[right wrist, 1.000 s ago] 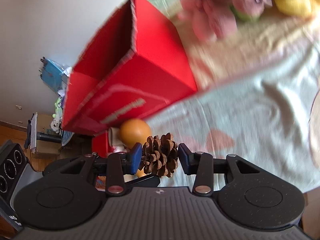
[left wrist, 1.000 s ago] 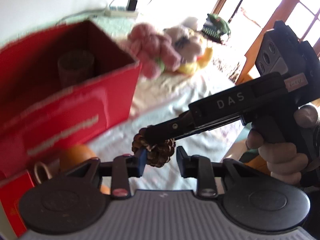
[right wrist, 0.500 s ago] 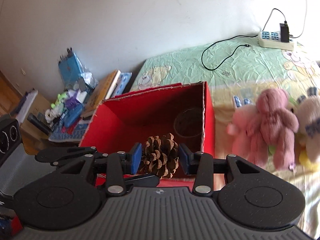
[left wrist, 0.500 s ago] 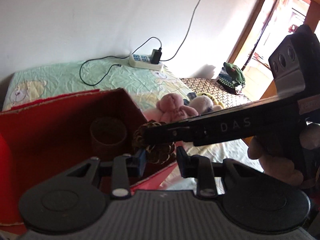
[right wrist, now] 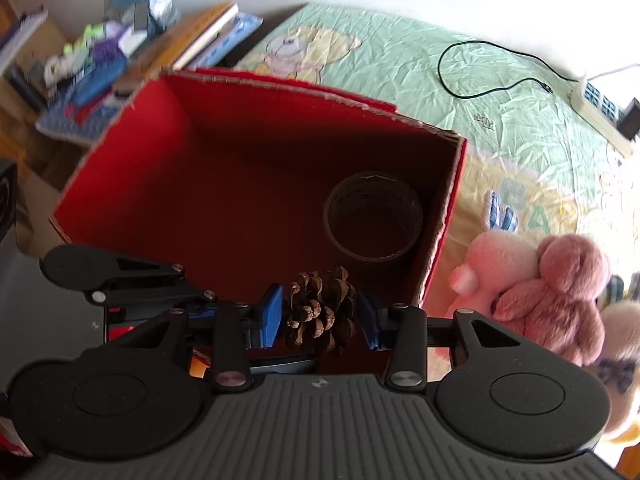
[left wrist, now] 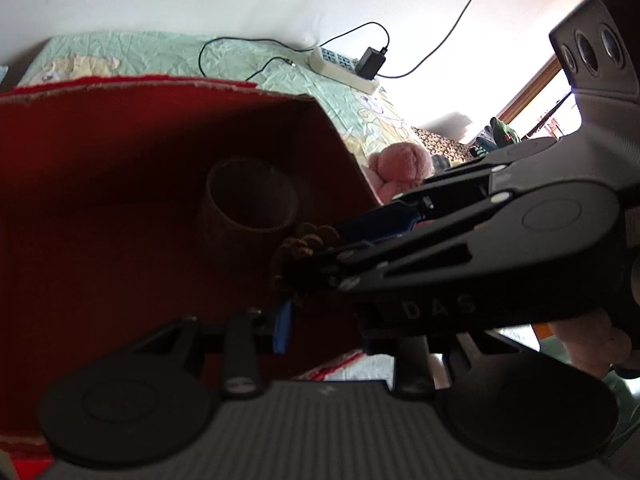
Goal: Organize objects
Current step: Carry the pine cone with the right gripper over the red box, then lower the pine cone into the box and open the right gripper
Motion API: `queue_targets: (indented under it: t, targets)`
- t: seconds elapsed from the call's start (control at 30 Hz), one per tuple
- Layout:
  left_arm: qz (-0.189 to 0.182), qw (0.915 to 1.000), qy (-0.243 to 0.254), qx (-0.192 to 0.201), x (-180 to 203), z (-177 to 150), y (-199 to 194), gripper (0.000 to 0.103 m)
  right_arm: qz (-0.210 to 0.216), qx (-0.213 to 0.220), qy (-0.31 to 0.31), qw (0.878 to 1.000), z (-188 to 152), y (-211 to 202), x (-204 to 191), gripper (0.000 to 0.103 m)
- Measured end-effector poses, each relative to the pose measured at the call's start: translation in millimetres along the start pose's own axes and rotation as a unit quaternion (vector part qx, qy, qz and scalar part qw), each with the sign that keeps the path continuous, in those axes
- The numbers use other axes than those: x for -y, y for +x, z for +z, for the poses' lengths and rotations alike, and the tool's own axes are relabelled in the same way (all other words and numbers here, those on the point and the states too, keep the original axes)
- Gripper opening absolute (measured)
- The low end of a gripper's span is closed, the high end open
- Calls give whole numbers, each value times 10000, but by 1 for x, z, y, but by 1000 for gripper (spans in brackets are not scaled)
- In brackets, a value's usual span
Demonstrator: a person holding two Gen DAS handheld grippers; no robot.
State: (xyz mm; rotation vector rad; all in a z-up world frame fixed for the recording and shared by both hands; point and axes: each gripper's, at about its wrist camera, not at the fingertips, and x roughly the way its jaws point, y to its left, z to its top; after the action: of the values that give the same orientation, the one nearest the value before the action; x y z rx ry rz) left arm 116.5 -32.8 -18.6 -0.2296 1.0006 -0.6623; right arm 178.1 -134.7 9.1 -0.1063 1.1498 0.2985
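Bed, green sheet, white wall behind. Red box, open, below my tongs; tape roll inside. Right tongs clenched on pine cone, over the box. Left tongs narrow, empty. Step: placing. Next: let go.

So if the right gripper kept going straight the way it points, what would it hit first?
Most likely the floor of the red box, beside the tape roll. The right gripper holds a pine cone over the opening; depth is unclear.
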Motion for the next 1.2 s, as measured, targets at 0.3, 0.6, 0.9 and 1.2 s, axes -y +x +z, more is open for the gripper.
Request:
queue_targets:
  t: [0.3,0.6,0.9,1.2]
  targets:
    - [-23,9999,-3,-106,2,4,9,30,-235,-305,-190,9991,4,14,-1,43]
    - [-76,9998,-1,-164,2,6,11,31,-286,-264,-227,9990,6,15,-3,47]
    - [-47,9999,9,-139,0,5,9,32,-240,-116,-15,9996,3,15,-2,52]
    - [307,9995,86,-81,3,4,0,35,-274,194,168,9993,-6,12,-3,52]
